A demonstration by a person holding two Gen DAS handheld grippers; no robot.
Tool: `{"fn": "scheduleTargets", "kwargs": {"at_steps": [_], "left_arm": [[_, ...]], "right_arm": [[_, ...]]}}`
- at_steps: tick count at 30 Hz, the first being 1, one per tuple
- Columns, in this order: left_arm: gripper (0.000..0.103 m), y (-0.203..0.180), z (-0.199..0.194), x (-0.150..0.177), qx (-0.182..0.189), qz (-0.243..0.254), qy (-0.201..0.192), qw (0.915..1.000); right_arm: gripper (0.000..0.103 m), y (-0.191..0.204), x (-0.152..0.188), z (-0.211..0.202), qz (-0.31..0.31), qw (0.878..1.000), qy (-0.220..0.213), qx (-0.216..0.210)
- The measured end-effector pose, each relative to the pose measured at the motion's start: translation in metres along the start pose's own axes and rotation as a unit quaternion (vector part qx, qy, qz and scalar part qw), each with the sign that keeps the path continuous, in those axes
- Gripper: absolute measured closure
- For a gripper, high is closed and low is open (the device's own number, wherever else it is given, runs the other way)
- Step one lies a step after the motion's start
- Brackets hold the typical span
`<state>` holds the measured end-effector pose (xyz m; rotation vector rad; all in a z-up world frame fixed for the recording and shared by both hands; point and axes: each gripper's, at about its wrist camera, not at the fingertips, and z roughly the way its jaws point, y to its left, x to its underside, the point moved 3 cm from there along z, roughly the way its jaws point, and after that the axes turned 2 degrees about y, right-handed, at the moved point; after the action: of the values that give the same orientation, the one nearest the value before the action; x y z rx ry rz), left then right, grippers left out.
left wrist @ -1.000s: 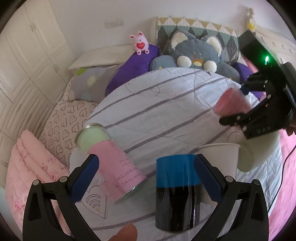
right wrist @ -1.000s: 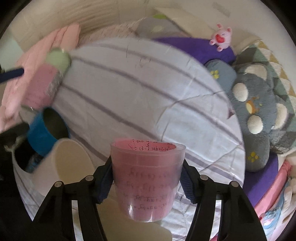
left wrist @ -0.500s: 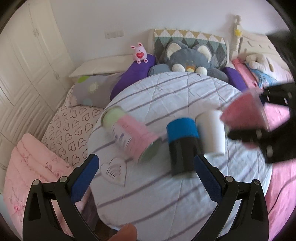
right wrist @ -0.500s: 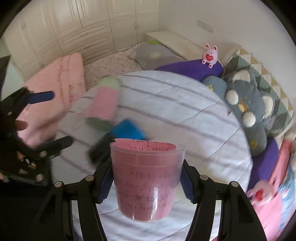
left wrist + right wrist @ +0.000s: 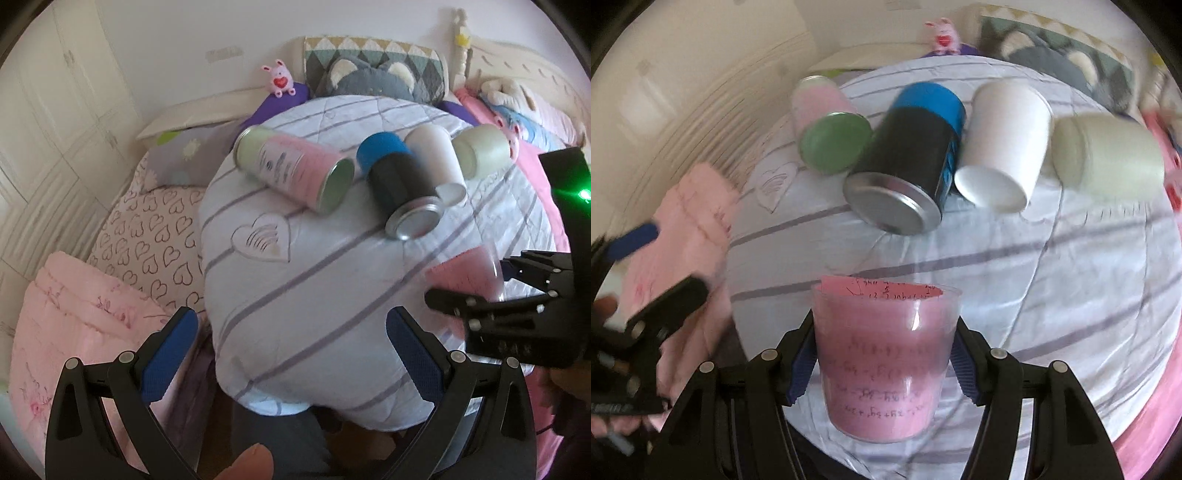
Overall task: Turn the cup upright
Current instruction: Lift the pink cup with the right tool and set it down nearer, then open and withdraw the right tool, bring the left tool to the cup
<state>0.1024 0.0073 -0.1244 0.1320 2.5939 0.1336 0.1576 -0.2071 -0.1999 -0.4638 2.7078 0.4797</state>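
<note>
A clear plastic cup (image 5: 884,354) lined with pink written-on paper is held between the blue pads of my right gripper (image 5: 882,354), mouth toward the top of the right wrist view, above the near edge of a round table under a striped white cloth (image 5: 1071,266). In the left wrist view the same cup (image 5: 465,273) shows at the right, in the right gripper (image 5: 517,306). My left gripper (image 5: 291,350) is open and empty, held above the table's near left edge.
Across the far side of the table stand or lie a pink can with a green end (image 5: 831,125), a blue-and-black can (image 5: 916,158), a white paper cup (image 5: 1004,144) and a pale cream cup (image 5: 1108,155). Around it are bedding, pillows and a plush cat (image 5: 373,77).
Both grippers have pulled back toward the near edge of the table and risen. The right gripper still holds the pink cup. The cans and cups now look farther away.
</note>
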Motion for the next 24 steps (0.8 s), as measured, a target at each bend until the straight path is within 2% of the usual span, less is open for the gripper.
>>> {"fn": "scheduleTargets", "kwargs": {"at_steps": [2, 3, 4, 11, 16, 19, 24], "left_arm": [[0.0, 0.004, -0.001, 0.005, 0.004, -0.001, 0.001, 1.0], [0.0, 0.006, -0.003, 0.007, 0.006, -0.002, -0.001, 1.0], [0.0, 0.007, -0.004, 0.006, 0.009, -0.002, -0.003, 1.0], [0.0, 0.005, -0.021, 0.007, 0.034, 0.006, -0.019, 0.9992], [0.0, -0.004, -0.036, 0.007, 0.05, 0.006, -0.037, 0.9981], [0.0, -0.012, -0.04, 0.008, 0.058, -0.001, -0.037, 0.9977], [0.0, -0.024, -0.047, 0.011, 0.054, -0.019, -0.034, 0.9978]], "right_arm": [[0.034, 0.004, 0.003, 0.002, 0.022, 1.0, -0.005, 0.0], [0.019, 0.006, 0.004, 0.001, 0.026, 1.0, -0.006, 0.004], [0.017, 0.011, 0.007, -0.003, 0.027, 0.999, -0.014, 0.01], [0.017, 0.023, 0.015, -0.056, 0.044, 0.994, -0.095, 0.021], [0.017, 0.027, 0.034, -0.108, 0.076, 0.982, -0.169, 0.027], [0.017, 0.031, 0.051, -0.125, 0.094, 0.977, -0.189, 0.024], [0.017, 0.028, 0.072, -0.147, 0.088, 0.974, -0.205, 0.026]]}}
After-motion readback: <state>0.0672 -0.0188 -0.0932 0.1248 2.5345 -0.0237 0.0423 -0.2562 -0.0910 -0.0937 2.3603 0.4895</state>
